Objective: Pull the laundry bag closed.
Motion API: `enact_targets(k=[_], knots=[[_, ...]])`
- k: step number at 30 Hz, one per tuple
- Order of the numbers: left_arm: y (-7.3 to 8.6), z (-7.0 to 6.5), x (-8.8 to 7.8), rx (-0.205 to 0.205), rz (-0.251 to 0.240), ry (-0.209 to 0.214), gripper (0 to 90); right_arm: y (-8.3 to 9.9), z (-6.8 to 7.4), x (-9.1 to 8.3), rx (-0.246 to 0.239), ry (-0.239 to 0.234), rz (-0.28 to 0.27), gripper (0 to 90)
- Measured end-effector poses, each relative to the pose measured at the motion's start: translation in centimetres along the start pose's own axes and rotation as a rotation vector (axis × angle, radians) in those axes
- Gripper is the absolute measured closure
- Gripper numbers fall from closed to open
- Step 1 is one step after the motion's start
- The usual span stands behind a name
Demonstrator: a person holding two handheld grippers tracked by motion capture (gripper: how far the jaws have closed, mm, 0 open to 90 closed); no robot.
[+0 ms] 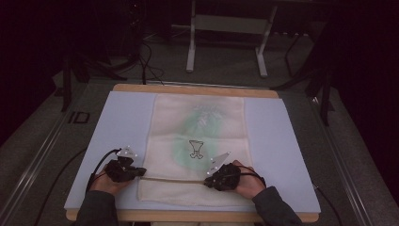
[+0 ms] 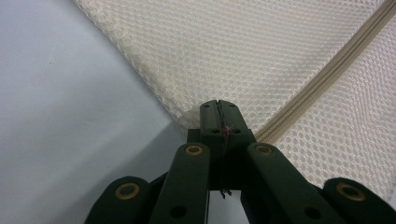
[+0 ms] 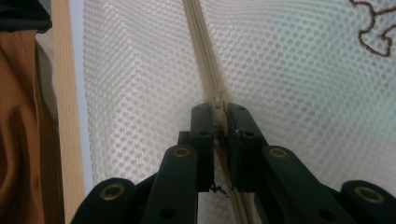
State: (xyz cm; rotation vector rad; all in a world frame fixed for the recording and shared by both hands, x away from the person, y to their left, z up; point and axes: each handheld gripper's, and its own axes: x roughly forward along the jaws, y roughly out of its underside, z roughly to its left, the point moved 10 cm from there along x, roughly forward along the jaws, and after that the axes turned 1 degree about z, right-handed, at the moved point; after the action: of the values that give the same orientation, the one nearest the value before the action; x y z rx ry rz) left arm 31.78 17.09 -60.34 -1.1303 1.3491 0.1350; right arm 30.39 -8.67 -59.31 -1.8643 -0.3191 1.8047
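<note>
On the left of the high view, the left claw point(image 1: 139, 172) sits at the left edge of a cream mesh laundry bag point(image 1: 200, 117) that lies flat on a pale blue mat point(image 1: 117, 122) over the wooden tabletop point(image 1: 188, 89). In the left gripper view its jaws are pressed together on the bag's corner, right where the zipper point(image 2: 327, 77) ends, with a thin bit of fabric pinched between them. That hold looks meant to anchor the bag's end so it cannot slide or bunch when the zipper is worked.

Moving rightward, the zipper runs as a straight beige line across the near part of the bag, taut between the two claws. Behind it, a green item shows faintly through the mesh, and a small dark embroidered figure point(image 1: 196, 149) sits on the bag's face.

Farther right, the right claw point(image 1: 210, 181) rests on the zipper line. In the right gripper view its jaws are closed on a small cream piece on the zipper track, most likely the slider or its pull point(image 3: 218, 112). Mesh spreads to both sides of the track, and the tabletop's wooden edge point(image 3: 65, 107) lies off to the left of that view.

With one end pinned and the slider gripped, the pairing suggests a pull along the track; whether it is opening or closing the bag I cannot tell.
</note>
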Motion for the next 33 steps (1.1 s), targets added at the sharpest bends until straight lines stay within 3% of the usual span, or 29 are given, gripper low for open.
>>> enact_targets(k=[33], knots=[[0.0, 0.0, 0.0, -0.005, -0.002, -0.002, 90.0, 3.3, -0.8, -2.1, 0.045, 0.031, 0.014, 82.2]])
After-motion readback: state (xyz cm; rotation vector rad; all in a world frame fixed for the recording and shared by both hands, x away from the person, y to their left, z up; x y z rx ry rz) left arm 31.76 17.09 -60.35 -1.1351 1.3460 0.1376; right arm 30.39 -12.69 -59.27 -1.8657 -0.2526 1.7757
